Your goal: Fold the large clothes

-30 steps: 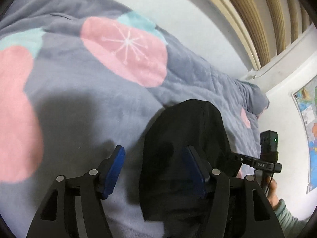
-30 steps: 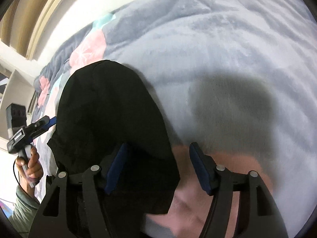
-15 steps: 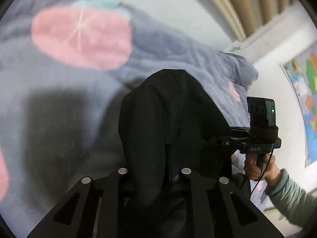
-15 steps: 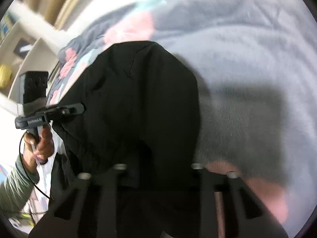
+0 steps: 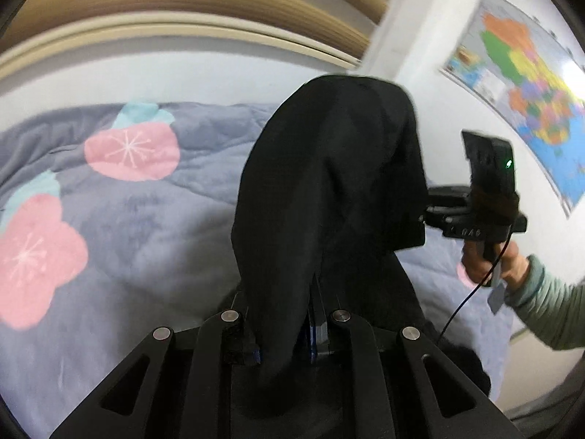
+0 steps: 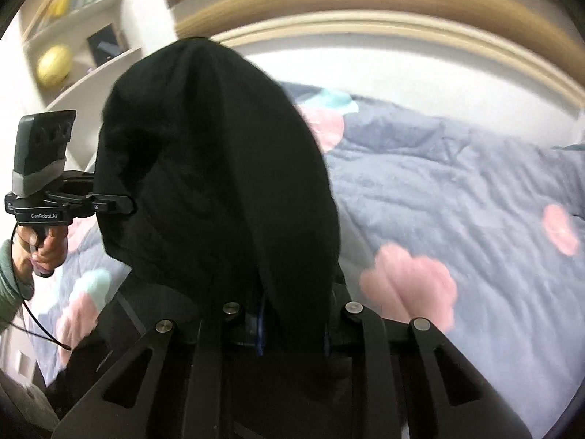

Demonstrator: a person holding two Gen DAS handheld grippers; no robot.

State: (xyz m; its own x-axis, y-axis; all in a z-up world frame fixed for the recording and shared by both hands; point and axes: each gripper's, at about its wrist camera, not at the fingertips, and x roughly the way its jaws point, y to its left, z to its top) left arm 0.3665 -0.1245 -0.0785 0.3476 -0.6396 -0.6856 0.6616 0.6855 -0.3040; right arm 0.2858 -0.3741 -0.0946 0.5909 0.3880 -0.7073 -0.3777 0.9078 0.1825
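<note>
A: Garment (image 5: 329, 183), black, is bunched up at 12 o'clock from the left claw (image 5: 283, 333), raised above the bed (image 5: 146, 248).
B: Is the left claw clamped on it?
A: Yes, its 2 blue pads are pressed together on a fold of the cloth.
B: And the right claw (image 6: 292, 329)?
A: Its jaws are closing, with black cloth pinched between them; the garment rises toward 12 o'clock in the right wrist view too.
B: What lies under it?
A: A grey quilt with pink flowers covers the bed. A wall map (image 5: 523, 84) sits at 2 o'clock in the left wrist view, a shelf (image 6: 84, 29) with a yellow ball (image 6: 54, 65) at 10 o'clock in the right.
</note>
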